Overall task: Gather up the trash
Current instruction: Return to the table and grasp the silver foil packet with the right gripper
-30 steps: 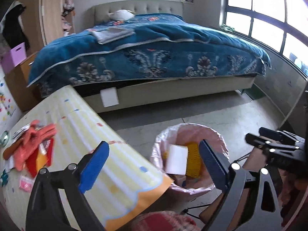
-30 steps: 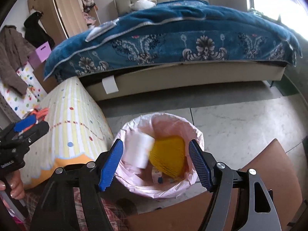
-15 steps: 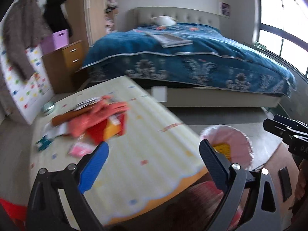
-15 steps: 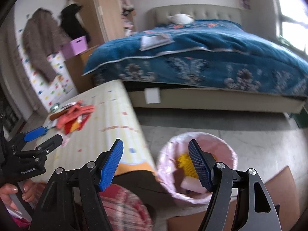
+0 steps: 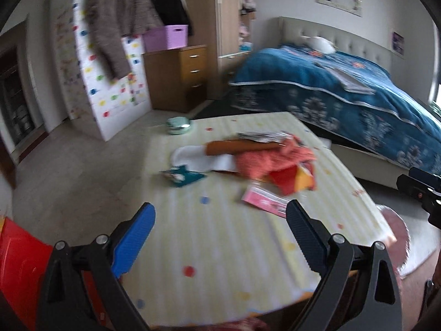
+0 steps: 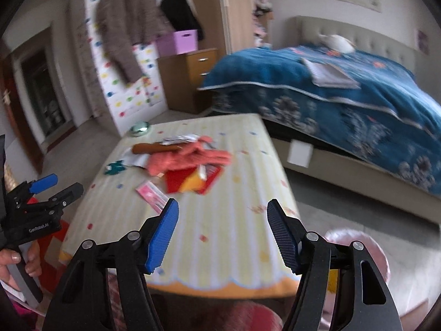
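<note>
Both claws empty over striped, dotted mat.
Left gripper spread; right gripper closing, nothing between; crumpled orange cloth at 12, glossy pink packet nearer.

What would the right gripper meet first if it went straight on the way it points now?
Probably the bare striped tabletop; the right gripper, jaws closing on nothing, points there, short of the pink packet. Depth is unclear.

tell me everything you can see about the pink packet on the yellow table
The pink packet is a flat, thin rectangular wrapper, glossy like plastic or foil, pink with paler print too blurred to read. It lies flat on the striped yellow tablecloth, skewed to the table edge, just in front of the red and yellow wrapper and apparently clear of it. Nothing holds it; both grippers are short of it.
</note>
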The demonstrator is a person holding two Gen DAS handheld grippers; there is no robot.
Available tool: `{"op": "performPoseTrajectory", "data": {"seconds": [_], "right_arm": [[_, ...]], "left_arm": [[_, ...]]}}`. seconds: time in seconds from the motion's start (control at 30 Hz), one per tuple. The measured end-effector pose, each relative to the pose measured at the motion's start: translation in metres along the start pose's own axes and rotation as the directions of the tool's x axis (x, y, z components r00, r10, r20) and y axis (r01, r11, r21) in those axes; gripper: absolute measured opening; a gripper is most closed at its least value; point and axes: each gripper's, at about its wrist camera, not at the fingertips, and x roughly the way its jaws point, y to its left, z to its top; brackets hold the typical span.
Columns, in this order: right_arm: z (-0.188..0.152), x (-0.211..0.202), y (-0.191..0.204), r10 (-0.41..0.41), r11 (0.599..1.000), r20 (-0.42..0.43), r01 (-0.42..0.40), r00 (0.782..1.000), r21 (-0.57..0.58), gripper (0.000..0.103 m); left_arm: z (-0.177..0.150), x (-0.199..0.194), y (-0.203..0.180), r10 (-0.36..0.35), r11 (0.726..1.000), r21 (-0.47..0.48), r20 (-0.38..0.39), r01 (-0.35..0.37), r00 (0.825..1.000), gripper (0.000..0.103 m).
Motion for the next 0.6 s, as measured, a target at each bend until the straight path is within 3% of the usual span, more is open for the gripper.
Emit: {"op": "performPoseTrajectory", "data": {"seconds": [0.3,0.6], "right_arm": [[0.060,0.082,0.057,0.074,0.992,-0.036,-0.077,0.997,-0.096,0.066],[0.100,0.175,0.075,0.097,0.990,-0.123,-0.109,0.988,-0.091,0.066]], "left_arm": [[0.039,0.044,0.043,0.084,0.996,-0.039,-0.002,-0.084,0.996,0.093],[0.068,0.110,0.063,0.109,0.991,-0.070,-0.056,-0.113,0.992,0.093]]}}
